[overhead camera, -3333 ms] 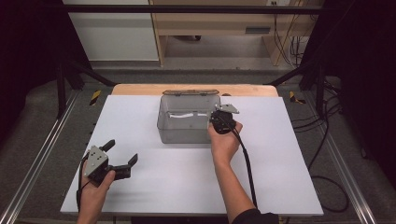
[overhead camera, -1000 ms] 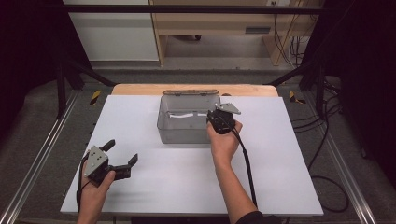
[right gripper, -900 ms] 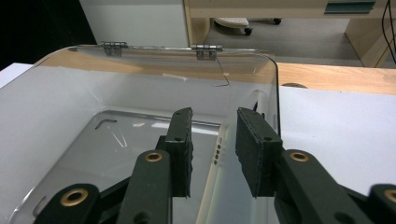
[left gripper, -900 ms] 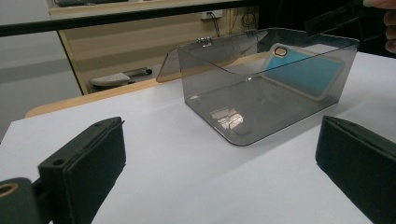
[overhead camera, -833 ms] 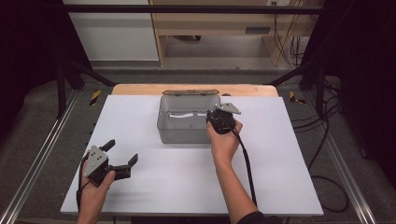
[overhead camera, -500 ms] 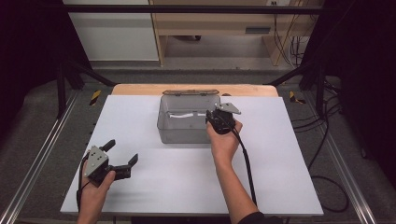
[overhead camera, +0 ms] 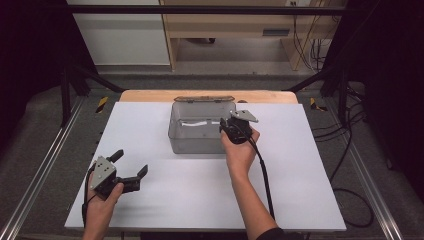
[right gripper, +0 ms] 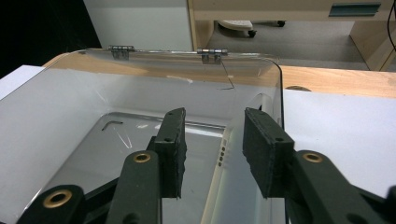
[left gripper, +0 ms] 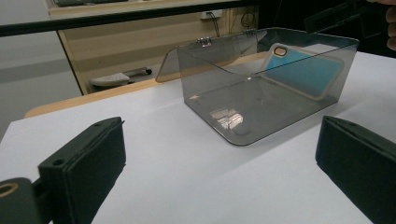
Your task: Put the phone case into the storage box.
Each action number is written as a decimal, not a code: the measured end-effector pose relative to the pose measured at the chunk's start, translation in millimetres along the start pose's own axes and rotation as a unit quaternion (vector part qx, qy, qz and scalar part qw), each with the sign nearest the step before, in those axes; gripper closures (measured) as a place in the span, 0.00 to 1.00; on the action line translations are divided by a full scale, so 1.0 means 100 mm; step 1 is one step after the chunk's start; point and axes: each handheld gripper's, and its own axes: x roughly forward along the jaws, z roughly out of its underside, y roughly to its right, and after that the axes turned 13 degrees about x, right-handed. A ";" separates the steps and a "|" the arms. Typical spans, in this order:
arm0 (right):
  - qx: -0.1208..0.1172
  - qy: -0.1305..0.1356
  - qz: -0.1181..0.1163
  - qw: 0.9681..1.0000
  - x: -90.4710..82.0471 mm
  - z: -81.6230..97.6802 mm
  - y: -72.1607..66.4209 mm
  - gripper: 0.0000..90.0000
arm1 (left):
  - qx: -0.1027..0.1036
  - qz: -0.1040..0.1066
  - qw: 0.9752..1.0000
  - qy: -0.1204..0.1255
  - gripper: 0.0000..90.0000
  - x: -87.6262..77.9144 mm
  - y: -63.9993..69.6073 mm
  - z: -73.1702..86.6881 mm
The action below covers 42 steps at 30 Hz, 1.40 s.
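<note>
The right hand-held gripper hangs part-open over the clear box near the worktop's far edge, while the left hand-held gripper rests wide open near its front left corner.

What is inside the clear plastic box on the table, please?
A phone case with a blue inner face and pale rim leans against the side wall of the box. The right gripper covers part of it from above.
</note>
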 end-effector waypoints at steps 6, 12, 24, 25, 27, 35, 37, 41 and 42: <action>0.001 0.000 0.000 1.000 0.00 0.00 -0.01 0.60 | 0.000 0.000 1.000 0.000 0.02 0.00 0.00 0.00; 0.001 0.002 -0.001 1.000 -0.01 -0.01 -0.01 0.56 | 0.000 0.000 1.000 0.000 0.02 0.00 0.00 0.00; -0.007 0.014 0.003 1.000 -0.05 -0.03 0.00 0.48 | 0.000 0.001 1.000 -0.001 0.02 0.00 0.00 0.00; -0.009 0.015 0.002 1.000 -0.05 -0.03 0.00 0.48 | 0.000 0.000 1.000 0.000 0.02 0.00 0.00 0.00; -0.013 0.018 0.002 1.000 -0.06 -0.03 -0.01 0.47 | 0.000 0.000 1.000 0.000 0.02 0.00 0.00 0.00; -0.014 0.022 0.000 1.000 -0.07 -0.04 0.00 0.40 | 0.001 0.000 1.000 -0.001 0.02 0.00 0.00 0.00; -0.014 0.024 0.001 1.000 -0.07 -0.05 0.00 0.39 | 0.001 0.000 1.000 -0.001 0.02 0.00 0.00 0.00; -0.015 0.027 0.002 1.000 -0.08 -0.06 0.01 0.34 | 0.002 0.001 1.000 -0.001 0.02 0.00 0.00 0.00; -0.014 0.027 0.001 1.000 -0.09 -0.06 0.01 0.33 | 0.002 0.001 1.000 -0.001 0.02 0.00 0.00 0.00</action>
